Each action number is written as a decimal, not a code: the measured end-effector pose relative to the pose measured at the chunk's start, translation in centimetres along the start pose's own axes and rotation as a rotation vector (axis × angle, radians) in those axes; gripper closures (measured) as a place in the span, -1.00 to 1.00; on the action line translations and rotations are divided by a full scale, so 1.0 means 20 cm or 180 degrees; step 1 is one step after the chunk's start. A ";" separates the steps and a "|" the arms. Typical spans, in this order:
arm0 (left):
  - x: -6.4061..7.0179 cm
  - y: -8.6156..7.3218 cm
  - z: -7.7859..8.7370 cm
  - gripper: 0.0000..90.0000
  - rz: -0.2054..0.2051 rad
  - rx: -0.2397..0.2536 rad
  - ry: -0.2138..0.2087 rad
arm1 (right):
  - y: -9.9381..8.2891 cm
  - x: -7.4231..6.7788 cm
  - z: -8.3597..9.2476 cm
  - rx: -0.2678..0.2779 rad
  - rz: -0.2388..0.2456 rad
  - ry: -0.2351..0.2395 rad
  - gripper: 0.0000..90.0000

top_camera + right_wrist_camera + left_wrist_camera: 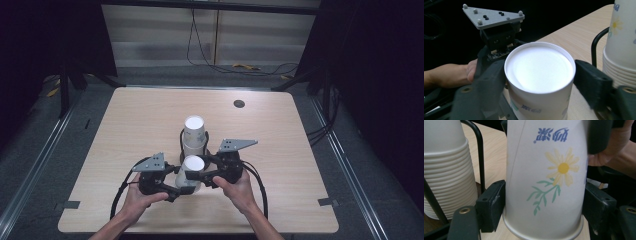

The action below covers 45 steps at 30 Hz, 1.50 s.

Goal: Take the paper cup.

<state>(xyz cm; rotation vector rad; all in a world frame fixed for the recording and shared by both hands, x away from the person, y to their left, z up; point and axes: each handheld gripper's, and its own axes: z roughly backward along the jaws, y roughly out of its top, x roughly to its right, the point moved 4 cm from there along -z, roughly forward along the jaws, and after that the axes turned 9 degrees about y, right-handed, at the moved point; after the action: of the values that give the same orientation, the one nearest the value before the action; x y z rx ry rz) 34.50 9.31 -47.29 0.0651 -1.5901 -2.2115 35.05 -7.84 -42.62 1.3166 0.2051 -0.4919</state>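
Note:
An upside-down white paper cup (192, 166) with a daisy print (544, 182) stands rim-down on the wooden table (145, 115), near the front edge. My left gripper (182, 188) is shut on its lower part, with both pads (491, 205) against the wall just above the rim. My right gripper (201, 175) is open around the cup's upturned base (540, 66). Its right pad (591, 80) stands a little off the cup wall. Just behind is a stack of the same cups (194, 131), upside down in a black wire holder (480, 157).
A person's hands hold both grippers from the table's front edge. A round black grommet (239, 103) sits at the back right of the table. Cables (120, 192) trail from the grippers toward the front. The stack (621, 50) stands close beside the right jaw.

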 end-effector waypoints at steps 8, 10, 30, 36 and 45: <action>-0.01 0.00 0.01 -0.42 -0.0033 -0.0099 0.0040 | 0.00 0.00 0.00 -0.0047 0.0002 -0.0060 -0.59; -0.01 -0.01 0.01 -0.42 -0.0052 -0.0128 0.0070 | 0.00 0.00 0.00 -0.0063 0.0000 -0.0072 -0.59; -0.03 -0.02 0.06 -0.36 -0.0111 -0.0488 0.0153 | 0.01 0.02 0.08 -0.0105 0.0021 -0.0200 -0.64; -0.07 -0.01 0.08 -0.35 -0.0130 -0.0522 0.0224 | 0.01 0.02 0.09 -0.0142 0.0018 -0.0207 -0.64; -0.10 -0.04 0.10 -0.35 -0.0045 -0.0626 0.0267 | -0.02 0.03 0.09 -0.0421 0.0009 -0.0176 -0.59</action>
<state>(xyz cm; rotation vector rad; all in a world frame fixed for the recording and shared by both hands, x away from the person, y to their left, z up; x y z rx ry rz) 35.57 12.11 -47.63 0.1107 -1.3256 -2.3323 35.30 -9.68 -42.75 1.1728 0.1866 -0.5033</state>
